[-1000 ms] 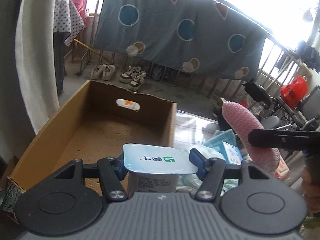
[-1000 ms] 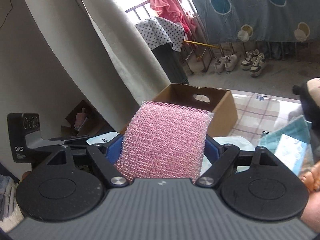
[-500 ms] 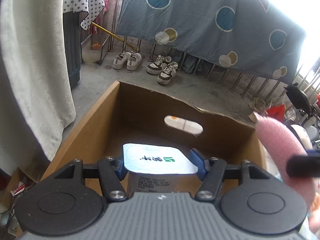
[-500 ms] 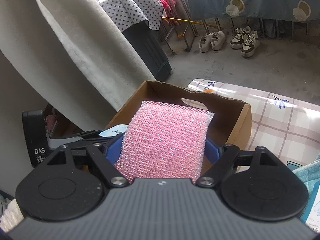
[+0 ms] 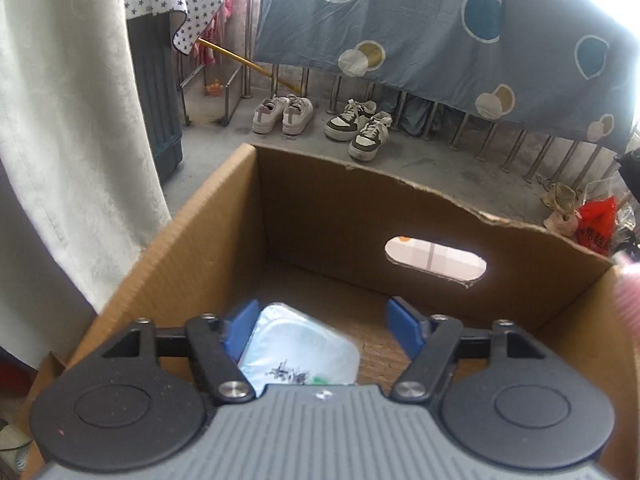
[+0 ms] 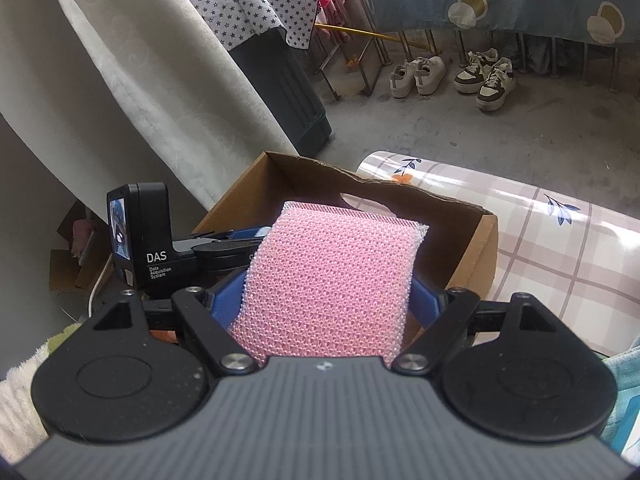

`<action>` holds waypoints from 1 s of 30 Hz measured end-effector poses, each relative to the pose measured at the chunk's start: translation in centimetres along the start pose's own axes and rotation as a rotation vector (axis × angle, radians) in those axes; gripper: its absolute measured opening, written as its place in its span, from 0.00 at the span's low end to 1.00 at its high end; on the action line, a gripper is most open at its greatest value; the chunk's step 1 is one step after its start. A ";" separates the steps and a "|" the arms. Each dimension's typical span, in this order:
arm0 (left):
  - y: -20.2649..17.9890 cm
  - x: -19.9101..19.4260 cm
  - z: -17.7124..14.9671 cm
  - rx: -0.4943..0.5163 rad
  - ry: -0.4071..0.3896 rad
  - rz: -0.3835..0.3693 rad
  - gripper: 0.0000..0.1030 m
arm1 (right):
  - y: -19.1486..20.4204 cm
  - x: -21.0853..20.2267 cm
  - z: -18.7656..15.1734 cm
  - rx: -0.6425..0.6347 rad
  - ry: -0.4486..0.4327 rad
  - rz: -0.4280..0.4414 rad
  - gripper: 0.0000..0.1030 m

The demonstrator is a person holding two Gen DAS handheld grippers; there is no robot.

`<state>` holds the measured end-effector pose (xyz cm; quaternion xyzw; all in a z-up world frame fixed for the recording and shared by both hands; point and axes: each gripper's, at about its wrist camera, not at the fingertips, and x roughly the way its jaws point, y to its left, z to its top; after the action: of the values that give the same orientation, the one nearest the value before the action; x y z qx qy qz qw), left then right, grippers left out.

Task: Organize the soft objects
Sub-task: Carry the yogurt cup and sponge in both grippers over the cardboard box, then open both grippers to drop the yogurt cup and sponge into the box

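Brown corrugated cardboard box point(image 5: 328, 216) w/ an oval handle cutout point(image 5: 436, 262) in its far wall fills the left wrist view; the left gripper point(image 5: 318, 320) hangs over the box interior w/ its blue pads point(image 5: 240, 324) spread wide, nothing pinched. Below and btwn them sits a small white tissue pack w/ glossy plastic wrap and dark print point(image 5: 298, 356), tilted, close to the left pad, looks to be on the box floor, though contact w/ the pad can't be told since the pack is blurred. A sliver of pink shows at the right edge of that view point(image 5: 628, 292). In the right wrist view, the right gripper point(image 6: 330, 300) is pressed onto a pink mesh-covered scouring sponge point(image 6: 332, 272), both blue pads tight against its sides, sponge standing up out of the jaws. The sponge is held above the near part of the same box point(image 6: 486, 248), which sits on a table w/ a glossy pink-check, leaf-print cloth point(image 6: 560, 248). The left tool's black camera block marked "DAS" point(image 6: 138, 236) shows just left of the sponge, over the box's left side. Background: cream curtain point(image 6: 132, 80), star-print cloth point(image 6: 256, 8), blue sheet w/ circles point(image 5: 440, 20), and two pairs of sneakers point(image 5: 320, 120) on the concrete floor.
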<state>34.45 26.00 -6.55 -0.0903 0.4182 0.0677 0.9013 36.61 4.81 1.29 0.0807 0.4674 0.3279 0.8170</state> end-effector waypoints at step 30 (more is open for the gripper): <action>5.5 -3.6 -0.2 -0.281 0.068 -0.008 0.83 | 0.6 13.4 1.6 0.288 0.185 0.003 0.87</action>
<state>30.93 31.17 -4.52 -0.2195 0.4347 0.1188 0.8653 42.28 13.78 -7.08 0.1673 0.5826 0.2647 0.7501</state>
